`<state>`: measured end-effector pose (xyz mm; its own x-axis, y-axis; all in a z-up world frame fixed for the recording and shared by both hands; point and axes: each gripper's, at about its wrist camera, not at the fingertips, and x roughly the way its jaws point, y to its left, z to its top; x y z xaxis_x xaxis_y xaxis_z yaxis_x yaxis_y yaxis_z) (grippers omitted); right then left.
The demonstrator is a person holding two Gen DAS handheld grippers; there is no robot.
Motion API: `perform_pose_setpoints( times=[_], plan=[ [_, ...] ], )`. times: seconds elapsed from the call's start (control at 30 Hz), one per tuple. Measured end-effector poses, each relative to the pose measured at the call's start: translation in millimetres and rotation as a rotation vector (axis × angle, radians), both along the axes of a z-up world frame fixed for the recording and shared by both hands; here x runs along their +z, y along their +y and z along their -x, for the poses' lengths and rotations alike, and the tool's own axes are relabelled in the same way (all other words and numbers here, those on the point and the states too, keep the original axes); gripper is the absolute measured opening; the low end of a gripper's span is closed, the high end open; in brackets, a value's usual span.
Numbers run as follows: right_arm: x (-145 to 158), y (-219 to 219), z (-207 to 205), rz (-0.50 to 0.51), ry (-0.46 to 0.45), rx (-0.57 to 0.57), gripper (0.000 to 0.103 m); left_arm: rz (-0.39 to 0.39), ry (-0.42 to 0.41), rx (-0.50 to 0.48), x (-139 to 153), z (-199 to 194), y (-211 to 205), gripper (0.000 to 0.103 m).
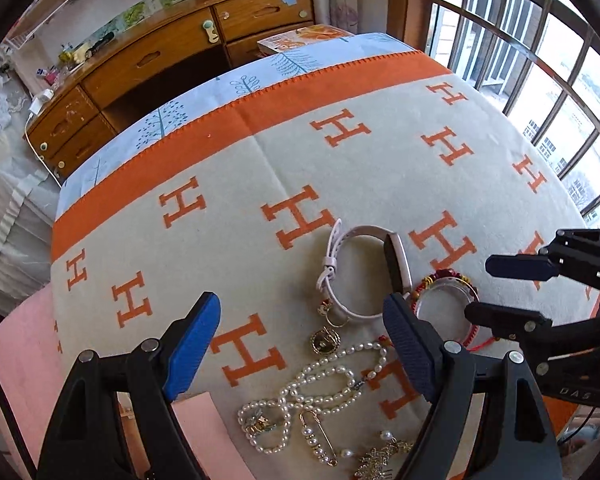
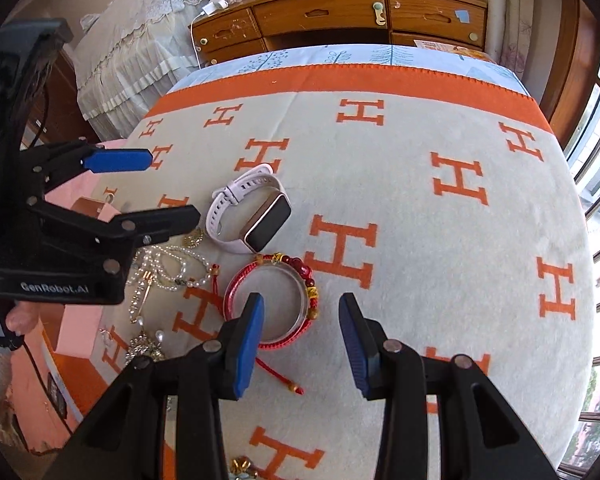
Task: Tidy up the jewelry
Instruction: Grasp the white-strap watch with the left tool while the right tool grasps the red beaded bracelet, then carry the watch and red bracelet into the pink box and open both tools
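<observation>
Jewelry lies in a cluster on the cream blanket [image 2: 420,240] with orange H marks. It includes a white-strapped smartwatch [image 2: 248,204], a red beaded cord bracelet [image 2: 306,274] around a clear ring, a pearl necklace [image 2: 168,264] and a pearl safety pin [image 2: 140,296]. My right gripper [image 2: 300,304] hovers open over the bracelet's near side, its fingers touching nothing. My left gripper [image 1: 300,344] stands wide open above the pearl necklace [image 1: 320,388] and a gold pendant [image 1: 324,340]. The watch [image 1: 360,272] and bracelet [image 1: 446,304] lie just beyond it, with the right gripper [image 1: 478,290] beside them.
A pink box [image 2: 80,320] sits at the blanket's left edge, under the left gripper [image 2: 176,186] and the hand [image 2: 16,316] holding it. A wooden desk [image 2: 340,12] stands beyond the bed. A barred window [image 1: 540,80] is on the right. A gold brooch [image 2: 144,346] lies near the front.
</observation>
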<state>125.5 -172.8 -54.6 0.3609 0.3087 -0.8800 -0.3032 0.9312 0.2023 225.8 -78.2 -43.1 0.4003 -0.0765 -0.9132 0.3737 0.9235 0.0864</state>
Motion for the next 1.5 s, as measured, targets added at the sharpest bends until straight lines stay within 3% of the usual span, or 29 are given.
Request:
perform_pose_setpoints(
  times=[0.07, 0.2, 0.33, 0.47, 0.53, 0.6, 0.77, 0.8, 1.03, 1.13, 1.23, 1.3, 1.5],
  plan=[
    [-6, 5, -2, 0.030, 0.000, 0.011, 0.036, 0.011, 0.007, 0.020, -2, -8, 2, 0.082],
    [-10, 9, -1, 0.107, -0.042, 0.025, 0.011, 0.021, 0.036, 0.031, -12, -21, -3, 0.082],
    [-9, -1, 1, 0.081, -0.037, 0.002, 0.011, -0.004, 0.058, 0.034, -25, -31, -14, 0.075],
    [-7, -16, 4, 0.047, -0.038, -0.035, 0.011, -0.022, 0.103, 0.054, -39, -39, -17, 0.044],
    [-2, -24, 7, 0.025, -0.047, -0.055, 0.011, -0.015, 0.115, 0.075, -41, -41, -14, 0.037],
    [2, -29, 8, 0.001, -0.057, -0.071, 0.010, -0.001, 0.133, 0.089, -42, -43, -13, 0.007],
    [15, -34, 17, -0.037, -0.083, -0.088, 0.008, 0.045, 0.125, 0.155, -33, -39, -1, 0.007],
    [18, -34, 19, -0.042, -0.088, -0.087, 0.001, 0.056, 0.119, 0.165, -28, -36, 2, 0.007],
    [38, -23, 31, -0.031, -0.141, -0.068, 0.000, 0.121, 0.041, 0.212, 19, -1, 31, 0.007],
    [37, -29, 27, -0.075, -0.087, -0.092, 0.001, 0.138, -0.002, 0.236, 42, 20, 51, 0.007],
    [27, -40, 18, -0.114, -0.028, -0.126, 0.013, 0.150, -0.028, 0.262, 59, 41, 74, 0.007],
    [20, -45, 12, -0.109, -0.006, -0.153, 0.034, 0.150, -0.037, 0.290, 64, 55, 92, 0.007],
    [0, -40, 3, -0.034, 0.052, -0.147, 0.035, 0.157, -0.001, 0.389, 50, 94, 149, 0.007]
  ],
)
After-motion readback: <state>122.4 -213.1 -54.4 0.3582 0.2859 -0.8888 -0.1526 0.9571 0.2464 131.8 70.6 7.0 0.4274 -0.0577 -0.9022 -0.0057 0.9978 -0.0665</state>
